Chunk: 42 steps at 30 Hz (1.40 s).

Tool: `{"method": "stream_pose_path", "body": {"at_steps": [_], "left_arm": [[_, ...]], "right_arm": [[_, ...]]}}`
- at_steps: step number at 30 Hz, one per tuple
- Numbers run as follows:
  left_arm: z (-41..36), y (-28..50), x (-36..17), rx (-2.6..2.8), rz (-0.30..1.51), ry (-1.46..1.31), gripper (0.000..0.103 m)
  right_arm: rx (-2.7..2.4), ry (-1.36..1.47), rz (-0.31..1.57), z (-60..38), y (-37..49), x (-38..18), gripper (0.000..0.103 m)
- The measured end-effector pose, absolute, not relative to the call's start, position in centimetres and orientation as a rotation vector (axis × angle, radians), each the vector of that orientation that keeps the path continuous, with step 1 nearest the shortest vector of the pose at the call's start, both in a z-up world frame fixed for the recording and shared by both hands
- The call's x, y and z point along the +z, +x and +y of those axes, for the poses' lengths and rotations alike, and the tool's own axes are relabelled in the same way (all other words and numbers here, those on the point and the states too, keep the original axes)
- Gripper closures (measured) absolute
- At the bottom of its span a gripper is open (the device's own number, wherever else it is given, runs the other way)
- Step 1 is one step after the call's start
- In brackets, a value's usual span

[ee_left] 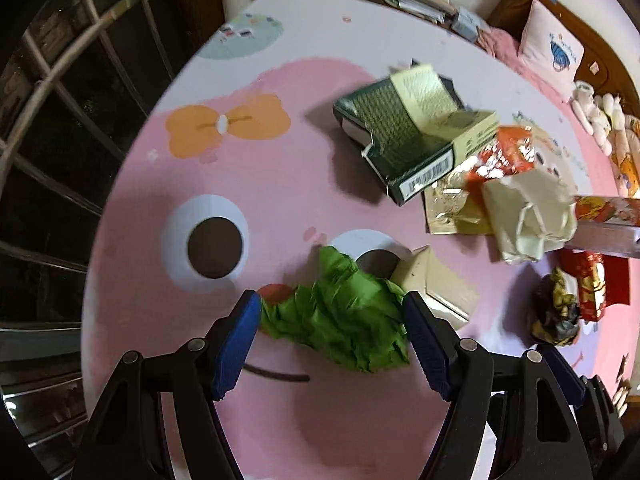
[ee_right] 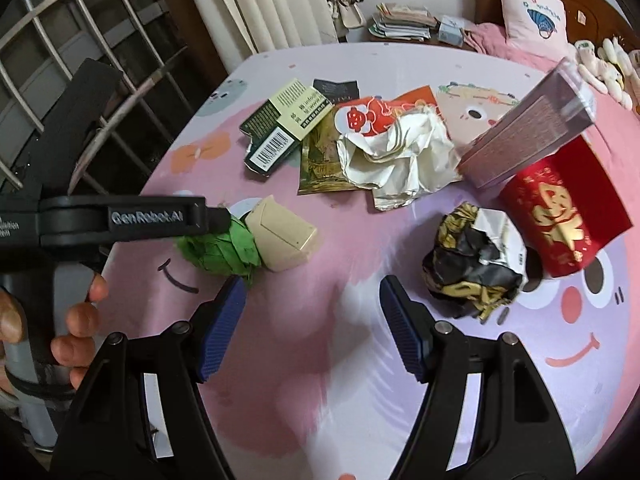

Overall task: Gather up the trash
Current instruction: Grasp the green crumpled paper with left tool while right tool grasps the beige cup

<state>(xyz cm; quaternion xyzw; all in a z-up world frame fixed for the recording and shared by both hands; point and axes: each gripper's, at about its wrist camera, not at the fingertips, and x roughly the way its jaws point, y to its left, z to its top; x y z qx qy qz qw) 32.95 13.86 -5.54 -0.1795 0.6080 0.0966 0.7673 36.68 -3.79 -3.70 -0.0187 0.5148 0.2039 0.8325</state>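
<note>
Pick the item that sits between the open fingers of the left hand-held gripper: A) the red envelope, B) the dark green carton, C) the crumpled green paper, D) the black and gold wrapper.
C: in the left wrist view the crumpled green paper lies between the spread fingers of the left hand-held gripper, not yet squeezed.

Crumpled green paper (ee_left: pixel 340 316) beside beige box (ee_left: pixel 432 284).

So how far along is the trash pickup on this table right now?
Nothing looks collected yet. The left gripper is open around the green paper wad, not yet clamped. The right gripper is open over bare tablecloth, holding nothing. Left: the black-and-gold wrapper, beige box, green carton, white crumpled paper and red envelope.
</note>
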Motion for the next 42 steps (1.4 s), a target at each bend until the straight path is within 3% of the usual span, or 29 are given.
{"method": "stream_pose_path", "body": {"at_steps": [21,37,39,42], "left_arm": [[13.7,31.2,-6.7,0.008,1.304,-0.131,0.032],[16.8,32.6,-7.5,-0.193,1.372,-0.206,0.032],[16.9,32.8,-7.5,-0.205,1.383,-0.206,0.032],[16.3,33.2,-7.5,-0.220,1.393,-0.183,0.032]], "right_arm": [[0.442,-0.020,1.113,-0.8,39.4,-6.4,0.036],[0.442,-0.221,1.093,3.2,41.4,-9.1,0.036],[0.438,-0.232,1.074,3.6,41.2,-9.1,0.048],[0.401,-0.222,1.091,3.4,41.2,-9.2,0.049]]}}
